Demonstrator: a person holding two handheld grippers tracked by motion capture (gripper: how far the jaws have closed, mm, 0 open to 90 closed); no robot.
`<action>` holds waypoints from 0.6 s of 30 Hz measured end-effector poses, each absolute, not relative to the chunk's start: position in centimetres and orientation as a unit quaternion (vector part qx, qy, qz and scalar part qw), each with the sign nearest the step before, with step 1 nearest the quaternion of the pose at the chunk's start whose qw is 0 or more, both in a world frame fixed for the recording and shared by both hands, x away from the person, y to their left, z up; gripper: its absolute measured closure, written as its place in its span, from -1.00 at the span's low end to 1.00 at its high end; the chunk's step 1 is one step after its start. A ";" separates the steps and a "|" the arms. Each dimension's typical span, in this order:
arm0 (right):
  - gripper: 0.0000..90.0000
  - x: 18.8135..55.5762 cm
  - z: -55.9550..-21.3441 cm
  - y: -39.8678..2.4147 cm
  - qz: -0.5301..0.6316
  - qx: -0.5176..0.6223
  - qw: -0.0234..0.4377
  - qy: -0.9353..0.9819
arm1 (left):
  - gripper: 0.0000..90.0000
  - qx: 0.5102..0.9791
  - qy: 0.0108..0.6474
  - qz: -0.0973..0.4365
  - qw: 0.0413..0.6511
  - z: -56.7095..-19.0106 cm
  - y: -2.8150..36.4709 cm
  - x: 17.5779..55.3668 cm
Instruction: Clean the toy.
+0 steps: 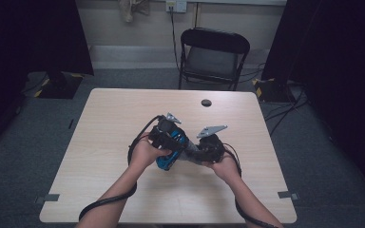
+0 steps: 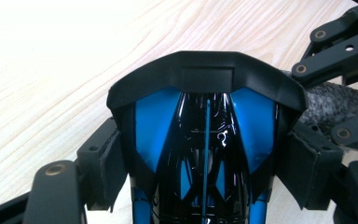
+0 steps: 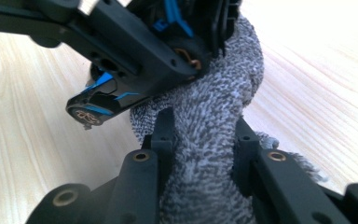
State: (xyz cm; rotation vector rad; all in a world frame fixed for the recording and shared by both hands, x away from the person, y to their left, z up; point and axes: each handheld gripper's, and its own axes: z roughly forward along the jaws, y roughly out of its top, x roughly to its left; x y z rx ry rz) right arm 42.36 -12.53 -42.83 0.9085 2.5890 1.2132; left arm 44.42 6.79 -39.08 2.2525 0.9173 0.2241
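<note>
Holding a blue-and-black toy car (image 2: 205, 140) lengthwise between the pads of our left tool (image 1: 171, 137), clamped on its sides, we see its dark end pointing away, above the bench (image 1: 123, 118). Our right tool (image 3: 205, 140) pinches a grey towel (image 3: 214, 116) pressed against the car.

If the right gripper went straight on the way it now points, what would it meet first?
The right gripper is shut on a grey towel. Straight ahead, it would probably first meet the blue-and-black toy car and the left gripper clamped on it; depth is unclear.
</note>
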 end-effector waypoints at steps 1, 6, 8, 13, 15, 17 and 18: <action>0.56 42.4 -42.8 -12.5 0.403 0.302 0.071 0.861 | -0.44 0.866 0.353 0.086 0.343 -39.1 6.8 44.4; 0.56 42.2 -43.0 -12.5 0.405 0.301 0.066 0.861 | -0.44 0.867 0.353 0.088 0.341 -39.0 6.7 44.5; 0.56 42.1 -43.1 -12.4 0.406 0.300 0.063 0.861 | -0.44 0.866 0.353 0.087 0.344 -39.0 6.7 44.5; 0.56 41.8 -43.5 -12.0 0.403 0.291 0.057 0.866 | -0.44 0.865 0.355 0.086 0.345 -38.8 6.7 44.7; 0.56 41.6 -43.8 -11.8 0.404 0.287 0.053 0.867 | -0.44 0.864 0.356 0.084 0.344 -38.8 6.8 44.8; 0.56 41.6 -44.0 -11.7 0.407 0.287 0.048 0.866 | -0.44 0.863 0.359 0.084 0.346 -38.8 6.8 44.9; 0.56 41.5 -44.1 -11.6 0.409 0.288 0.045 0.864 | -0.44 0.863 0.359 0.083 0.346 -38.8 6.9 44.9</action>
